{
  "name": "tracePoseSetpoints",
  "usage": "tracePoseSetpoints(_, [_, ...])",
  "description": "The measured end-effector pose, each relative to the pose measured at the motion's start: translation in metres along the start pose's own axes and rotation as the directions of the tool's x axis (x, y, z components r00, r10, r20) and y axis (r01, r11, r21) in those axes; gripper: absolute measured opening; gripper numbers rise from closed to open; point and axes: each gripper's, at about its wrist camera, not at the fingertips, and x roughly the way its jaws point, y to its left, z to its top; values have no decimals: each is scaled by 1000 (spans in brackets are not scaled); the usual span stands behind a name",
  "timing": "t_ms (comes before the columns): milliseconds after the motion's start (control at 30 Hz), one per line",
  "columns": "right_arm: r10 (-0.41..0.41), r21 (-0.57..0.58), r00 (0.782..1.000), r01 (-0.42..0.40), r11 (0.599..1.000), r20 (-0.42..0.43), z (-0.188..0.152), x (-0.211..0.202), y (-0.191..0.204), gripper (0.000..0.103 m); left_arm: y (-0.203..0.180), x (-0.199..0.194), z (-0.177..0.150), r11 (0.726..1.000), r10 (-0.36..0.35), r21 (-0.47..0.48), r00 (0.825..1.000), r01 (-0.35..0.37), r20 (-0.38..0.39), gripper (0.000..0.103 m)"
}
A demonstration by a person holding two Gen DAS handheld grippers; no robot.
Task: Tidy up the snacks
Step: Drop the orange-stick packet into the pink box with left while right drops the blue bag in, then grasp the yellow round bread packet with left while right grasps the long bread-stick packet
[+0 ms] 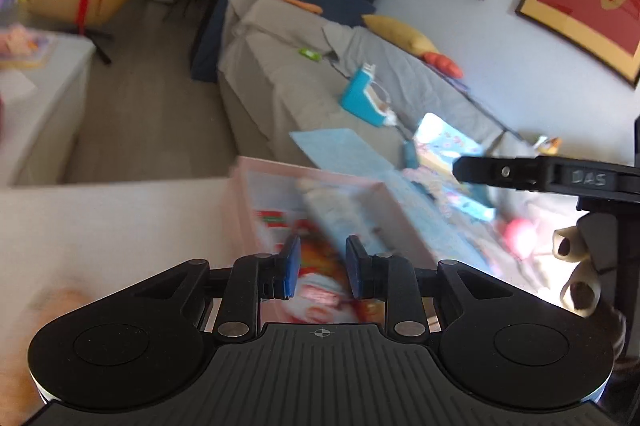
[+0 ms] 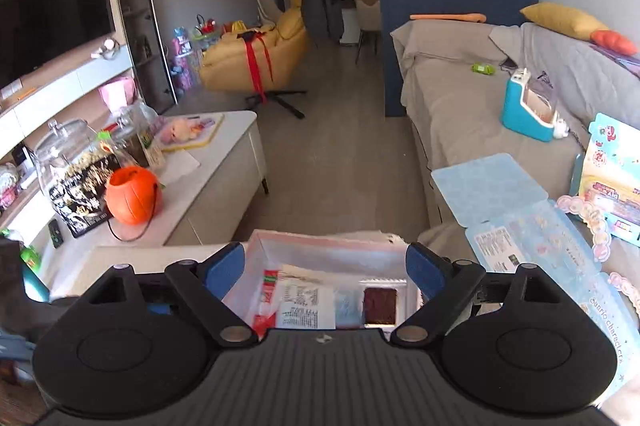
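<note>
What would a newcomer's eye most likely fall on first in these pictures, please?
Probably the open pink box of snack packets directly below the right tongs, which are spread wide. Next, the orange pumpkin bucket on the white table at left, and the yellow armchair tied with red ribbon further back.

The right hand-held gripper (image 2: 325, 272) is held with its jaws spread wide above an open white box (image 2: 320, 246), in which snack packets (image 2: 344, 300) are seen lying flat.
</note>
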Motion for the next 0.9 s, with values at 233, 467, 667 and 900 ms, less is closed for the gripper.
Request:
tracePoseSetpoints(233, [19,-7,995,-20,1000,-101,-42,24,16,88,68,-80,-10,958,285,-2,953,-287,105,28])
tracePoseSetpoints(467, [174,-23,972,-180,983,-159,-62,32,76,88,147,-132,-28,889,447,-153,890,-431,92,28])
tracePoseSetpoints(667, [305,-57,914,-332,942,-268,-81,61,168,88,170,-129,-50,862,490,-158,872,-482,15,28])
tracePoseSetpoints(900, [292,-23,895,-318,948,-338,-88,120,247,88,148,-126,-64,866,498,-55,867,-496,23,29])
